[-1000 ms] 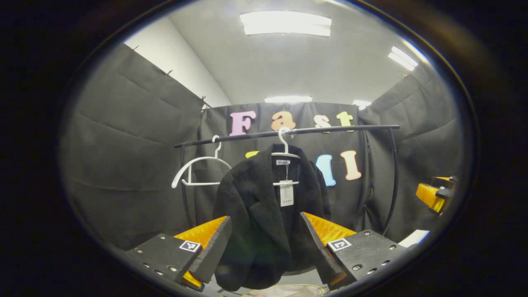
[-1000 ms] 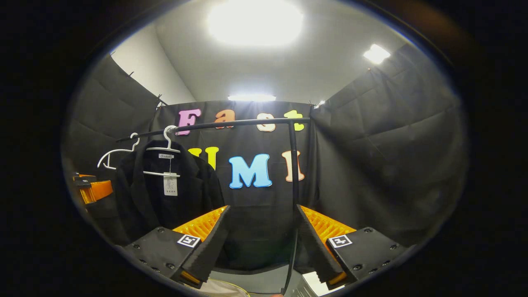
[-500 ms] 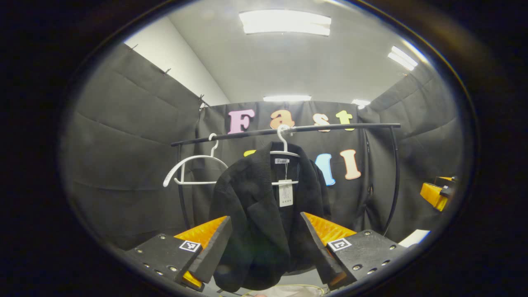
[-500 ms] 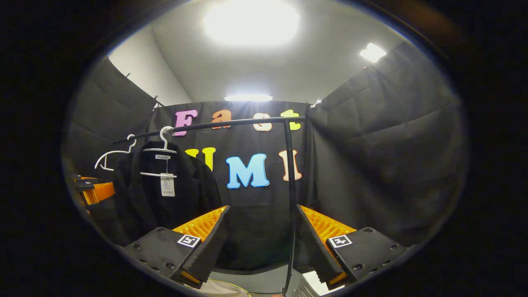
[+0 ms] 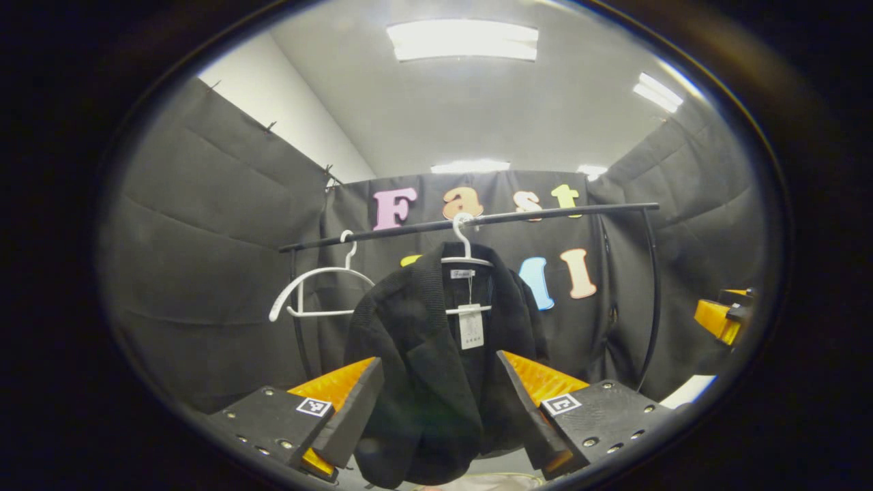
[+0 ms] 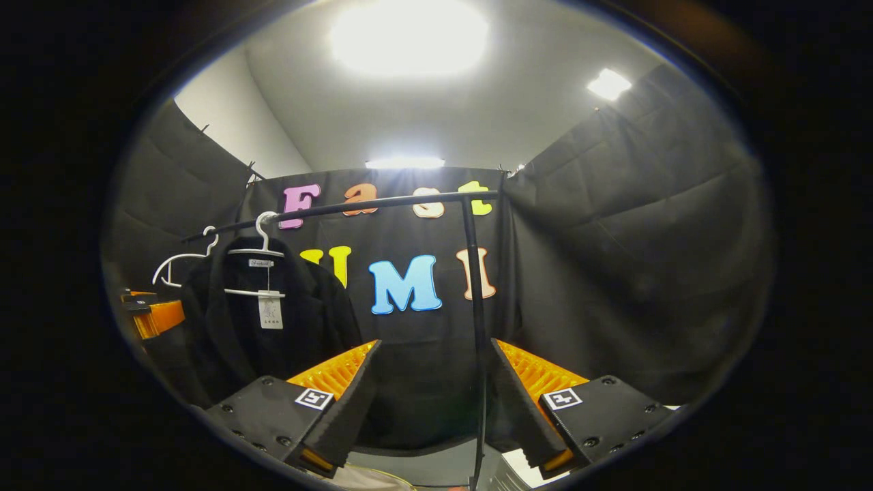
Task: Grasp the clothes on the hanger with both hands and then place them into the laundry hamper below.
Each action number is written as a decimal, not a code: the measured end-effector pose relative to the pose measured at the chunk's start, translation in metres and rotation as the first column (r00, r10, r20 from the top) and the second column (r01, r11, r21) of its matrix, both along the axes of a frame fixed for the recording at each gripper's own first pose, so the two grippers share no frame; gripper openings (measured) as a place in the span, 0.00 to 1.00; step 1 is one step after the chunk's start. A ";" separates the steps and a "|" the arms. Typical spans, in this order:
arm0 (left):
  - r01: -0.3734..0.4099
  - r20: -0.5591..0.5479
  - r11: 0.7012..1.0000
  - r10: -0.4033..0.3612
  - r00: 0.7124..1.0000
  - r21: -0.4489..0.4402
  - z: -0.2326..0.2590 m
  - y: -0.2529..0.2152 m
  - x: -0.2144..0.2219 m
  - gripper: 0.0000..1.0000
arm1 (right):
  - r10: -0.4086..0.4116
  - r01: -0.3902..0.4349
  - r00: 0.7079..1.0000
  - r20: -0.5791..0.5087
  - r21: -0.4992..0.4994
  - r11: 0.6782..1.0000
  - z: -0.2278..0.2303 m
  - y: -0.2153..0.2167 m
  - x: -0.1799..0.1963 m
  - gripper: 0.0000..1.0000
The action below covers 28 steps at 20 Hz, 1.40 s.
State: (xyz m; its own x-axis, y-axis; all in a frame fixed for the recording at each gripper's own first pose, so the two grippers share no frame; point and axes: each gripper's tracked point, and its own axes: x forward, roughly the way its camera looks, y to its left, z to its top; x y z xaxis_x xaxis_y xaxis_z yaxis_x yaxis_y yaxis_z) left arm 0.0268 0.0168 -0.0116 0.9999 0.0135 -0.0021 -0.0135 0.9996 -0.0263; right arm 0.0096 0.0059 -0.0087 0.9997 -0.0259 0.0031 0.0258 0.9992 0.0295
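Observation:
A black jacket (image 5: 436,354) with a white tag hangs on a white hanger (image 5: 466,254) from a black rail (image 5: 477,219). My left gripper (image 5: 436,402) is open just in front of the jacket's lower part, with nothing between its fingers. In the right gripper view the same jacket (image 6: 266,320) hangs at the left. My right gripper (image 6: 426,402) is open, off to the jacket's right, facing the rail's upright post (image 6: 477,327). The right gripper (image 5: 723,317) also appears at the right edge of the left gripper view, and the left gripper (image 6: 153,315) at the left edge of the right gripper view.
A second white hanger (image 5: 314,293) hangs bare on the rail, left of the jacket. A pale rim, possibly the hamper (image 5: 470,481), peeks out below the jacket. Black cloth walls close in on all sides.
Both views have shifted slightly; the rail and jacket sit a little lower in the left gripper view and further left in the right gripper view. Both grippers stay open.

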 end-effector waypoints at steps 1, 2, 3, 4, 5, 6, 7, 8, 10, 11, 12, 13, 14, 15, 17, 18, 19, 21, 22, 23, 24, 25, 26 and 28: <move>-0.001 0.000 1.000 0.001 1.000 0.004 0.001 0.001 0.001 0.96 | 0.008 -0.007 1.000 -0.006 0.005 1.000 -0.002 0.003 0.001 0.94; -0.003 0.003 1.000 0.003 1.000 0.009 0.001 0.002 0.001 0.96 | 0.016 -0.016 1.000 -0.010 0.011 1.000 -0.004 0.007 0.004 0.96; -0.004 0.007 1.000 0.004 1.000 0.015 0.003 0.003 0.003 0.96 | 0.024 -0.024 1.000 -0.015 0.019 1.000 -0.005 0.012 0.006 0.96; -0.003 0.011 1.000 0.002 1.000 0.020 0.003 0.005 0.005 0.96 | 0.037 -0.036 0.999 -0.020 0.029 0.999 -0.006 0.018 0.009 0.96; -0.002 0.013 1.000 0.002 1.000 0.024 0.003 0.007 0.006 0.96 | 0.050 -0.049 0.998 -0.023 0.037 0.998 -0.006 0.026 0.010 0.97; 0.002 0.013 1.000 -0.003 1.000 0.023 0.003 0.008 0.007 0.96 | 0.066 -0.065 0.998 -0.023 0.044 0.997 -0.005 0.035 0.013 0.92; 0.008 0.007 1.000 -0.008 1.000 0.018 0.001 0.009 0.009 0.96 | 0.083 -0.082 0.996 -0.021 0.046 0.996 -0.005 0.045 0.017 0.97; 0.012 0.000 1.000 -0.012 1.000 0.013 -0.003 0.011 0.012 0.96 | 0.097 -0.096 0.995 -0.022 0.044 0.994 -0.003 0.054 0.021 0.97; 0.021 -0.016 1.000 -0.021 1.000 -0.003 -0.009 0.014 0.020 0.96 | 0.123 -0.122 0.992 -0.006 0.035 0.992 0.003 0.073 0.026 0.98; 0.025 -0.024 1.000 -0.025 0.999 -0.011 -0.012 0.015 0.024 0.96 | 0.133 -0.133 0.991 0.005 0.030 0.991 0.007 0.081 0.029 0.98; 0.033 -0.027 0.999 -0.033 0.999 -0.019 -0.015 0.015 0.026 0.95 | 0.151 -0.152 0.988 0.013 0.029 0.988 0.009 0.091 0.032 0.98; 0.043 -0.022 0.999 -0.043 0.999 -0.025 -0.015 0.014 0.029 0.96 | 0.170 -0.170 0.985 0.022 0.028 0.985 0.012 0.102 0.035 0.97; 0.048 -0.017 0.999 -0.048 0.999 -0.025 -0.014 0.014 0.034 0.96 | 0.185 -0.186 0.982 0.026 0.028 0.982 0.014 0.111 0.038 0.97; 0.045 -0.019 0.999 -0.045 0.999 -0.021 -0.014 0.015 0.038 0.96 | 0.203 -0.204 0.979 0.030 0.026 0.979 0.014 0.119 0.043 0.97; 0.030 -0.019 0.999 -0.031 0.999 -0.016 -0.013 0.017 0.047 0.96 | 0.239 -0.240 0.970 0.034 0.007 0.971 0.016 0.134 0.052 0.97; 0.025 -0.019 1.000 -0.025 1.000 -0.015 -0.014 0.018 0.053 0.96 | 0.255 -0.254 0.966 0.038 -0.006 0.967 0.018 0.140 0.058 0.97; 0.016 -0.023 1.000 -0.017 1.000 -0.016 -0.016 0.018 0.057 0.96 | 0.272 -0.272 0.961 0.042 -0.011 0.962 0.018 0.146 0.064 0.97; -0.007 -0.032 1.000 0.006 0.999 -0.015 -0.018 0.017 0.065 0.95 | 0.315 -0.315 0.948 0.046 -0.001 0.949 0.018 0.160 0.077 0.97; -0.023 -0.034 1.000 0.022 0.999 -0.012 -0.019 0.018 0.069 0.95 | 0.338 -0.338 0.940 0.044 0.007 0.941 0.017 0.166 0.084 0.97; -0.036 -0.035 0.999 0.036 0.999 -0.006 -0.018 0.016 0.074 0.96 | 0.358 -0.359 0.933 0.042 0.013 0.933 0.016 0.172 0.093 0.97; -0.047 -0.035 0.999 0.047 0.998 0.001 -0.019 0.014 0.080 0.96 | 0.372 -0.373 0.927 0.040 0.015 0.928 0.014 0.176 0.102 0.97; -0.057 -0.032 0.998 0.057 0.998 0.009 -0.018 0.011 0.086 0.96 | 0.387 -0.388 0.922 0.033 0.018 0.922 0.013 0.180 0.111 0.97; -0.067 -0.030 0.998 0.067 0.997 0.020 -0.018 0.008 0.092 0.96 | 0.402 -0.403 0.915 0.031 0.024 0.915 0.012 0.184 0.119 0.97; -0.093 -0.029 0.995 0.095 0.995 0.041 -0.018 0.006 0.101 0.96 | 0.431 -0.432 0.902 0.026 0.042 0.901 0.009 0.193 0.136 0.97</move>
